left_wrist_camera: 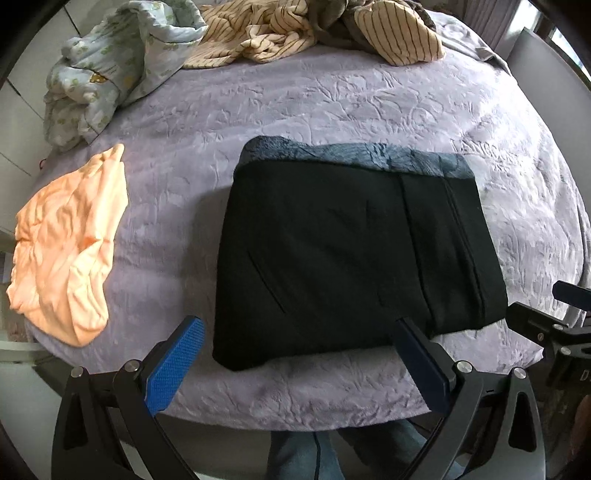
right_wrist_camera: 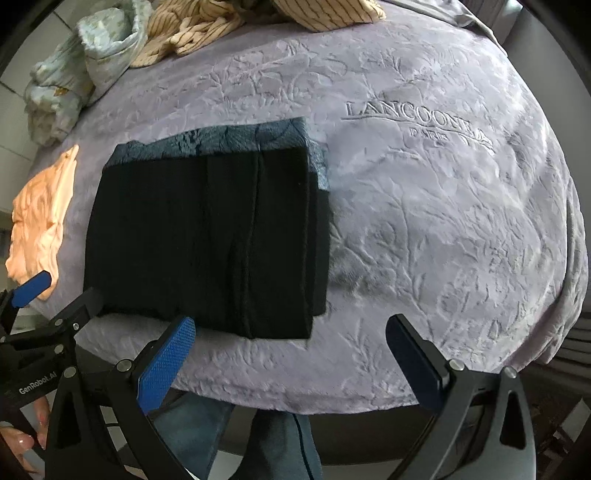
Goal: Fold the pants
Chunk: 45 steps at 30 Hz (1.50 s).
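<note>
The black pants [left_wrist_camera: 351,254] lie folded into a flat rectangle on the lilac bedspread [left_wrist_camera: 332,103], with a strip of blue-grey fleece lining showing along their far edge. My left gripper [left_wrist_camera: 299,336] hangs open above the pants' near edge, nothing between its blue pads. In the right wrist view the same pants [right_wrist_camera: 207,240] lie to the left, and my right gripper [right_wrist_camera: 288,332] stands wide open over the bedspread [right_wrist_camera: 443,221] by their near right corner, holding nothing. The left gripper's finger [right_wrist_camera: 33,284] shows at that view's left edge.
An orange garment [left_wrist_camera: 70,254] lies crumpled left of the pants. A pale printed quilt [left_wrist_camera: 110,70] and striped beige clothes [left_wrist_camera: 295,33] are heaped at the far side. The bed's near edge runs just below the grippers, with a person's jeans [right_wrist_camera: 229,443] beneath.
</note>
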Tool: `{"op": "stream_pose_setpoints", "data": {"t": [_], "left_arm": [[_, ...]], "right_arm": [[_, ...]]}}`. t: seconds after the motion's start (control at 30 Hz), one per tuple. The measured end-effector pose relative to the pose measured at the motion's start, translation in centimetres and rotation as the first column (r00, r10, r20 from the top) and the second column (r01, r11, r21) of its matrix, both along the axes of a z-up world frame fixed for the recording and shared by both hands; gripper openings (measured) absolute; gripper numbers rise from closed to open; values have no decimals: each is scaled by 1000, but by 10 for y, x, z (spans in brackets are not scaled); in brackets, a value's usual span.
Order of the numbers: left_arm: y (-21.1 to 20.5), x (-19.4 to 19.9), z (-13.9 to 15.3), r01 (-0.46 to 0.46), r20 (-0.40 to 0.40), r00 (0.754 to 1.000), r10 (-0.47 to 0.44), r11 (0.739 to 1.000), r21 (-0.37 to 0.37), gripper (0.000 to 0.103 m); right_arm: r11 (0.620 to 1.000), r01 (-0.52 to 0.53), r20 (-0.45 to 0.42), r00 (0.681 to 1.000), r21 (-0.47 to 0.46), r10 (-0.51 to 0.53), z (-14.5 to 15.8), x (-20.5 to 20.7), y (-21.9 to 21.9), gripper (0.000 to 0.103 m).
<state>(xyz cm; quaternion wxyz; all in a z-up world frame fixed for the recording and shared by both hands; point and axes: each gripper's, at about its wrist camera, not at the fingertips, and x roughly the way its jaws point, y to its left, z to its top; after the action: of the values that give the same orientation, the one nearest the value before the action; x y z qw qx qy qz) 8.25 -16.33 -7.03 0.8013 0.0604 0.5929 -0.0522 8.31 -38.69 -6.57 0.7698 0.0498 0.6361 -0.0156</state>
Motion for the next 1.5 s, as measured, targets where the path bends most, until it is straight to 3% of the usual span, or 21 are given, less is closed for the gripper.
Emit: {"op": "stream_pose_setpoints", "data": {"t": [0.23,1.5], "left_arm": [[-4,-8,5,-15,-14,1000,15,999,44,103],[3,3,-6,0,-41,999,3,998,70,103]], "right_arm": [[1000,6,8,1000,18,-6,3,-6,-6,103],[1000,-12,0,1000,-5,12,-3,6,14,103]]}}
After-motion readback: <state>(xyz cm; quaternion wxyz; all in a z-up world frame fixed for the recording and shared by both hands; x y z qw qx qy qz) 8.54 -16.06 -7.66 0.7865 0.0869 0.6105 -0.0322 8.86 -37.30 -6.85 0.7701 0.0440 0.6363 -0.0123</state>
